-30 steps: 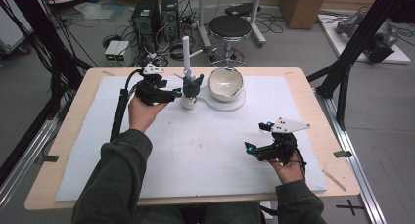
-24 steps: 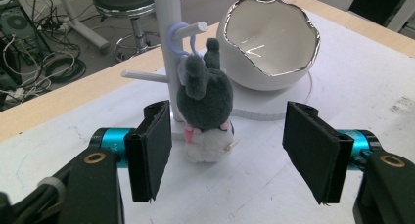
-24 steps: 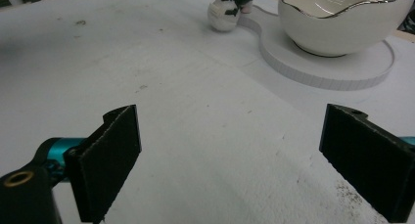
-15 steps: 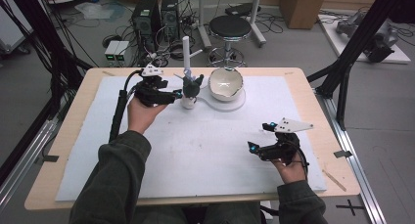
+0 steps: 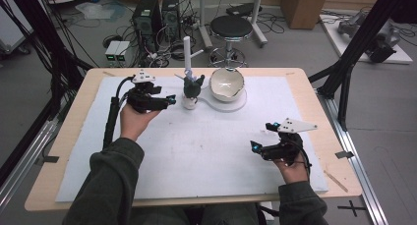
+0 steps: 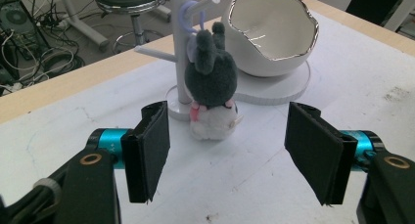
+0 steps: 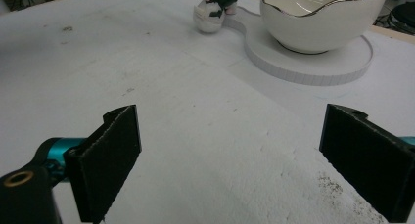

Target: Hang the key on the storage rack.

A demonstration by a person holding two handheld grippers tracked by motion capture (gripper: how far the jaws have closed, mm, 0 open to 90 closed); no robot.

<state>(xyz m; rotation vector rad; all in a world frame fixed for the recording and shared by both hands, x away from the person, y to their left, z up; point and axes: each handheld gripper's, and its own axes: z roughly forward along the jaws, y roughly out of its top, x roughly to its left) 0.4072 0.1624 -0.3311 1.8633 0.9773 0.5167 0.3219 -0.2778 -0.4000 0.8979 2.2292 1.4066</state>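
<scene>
My left gripper (image 6: 227, 153), jaws just widening and empty, faces the plush keychain (image 6: 211, 94) hung on its stand (image 6: 182, 48) at twelve o'clock. Hanging looks done; withdrawal remains. My right gripper (image 7: 235, 160) rests spread, empty.

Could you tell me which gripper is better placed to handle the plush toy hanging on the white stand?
Left: the left gripper faces the plush toy, jaws just opening; the right gripper sits far off.
</scene>
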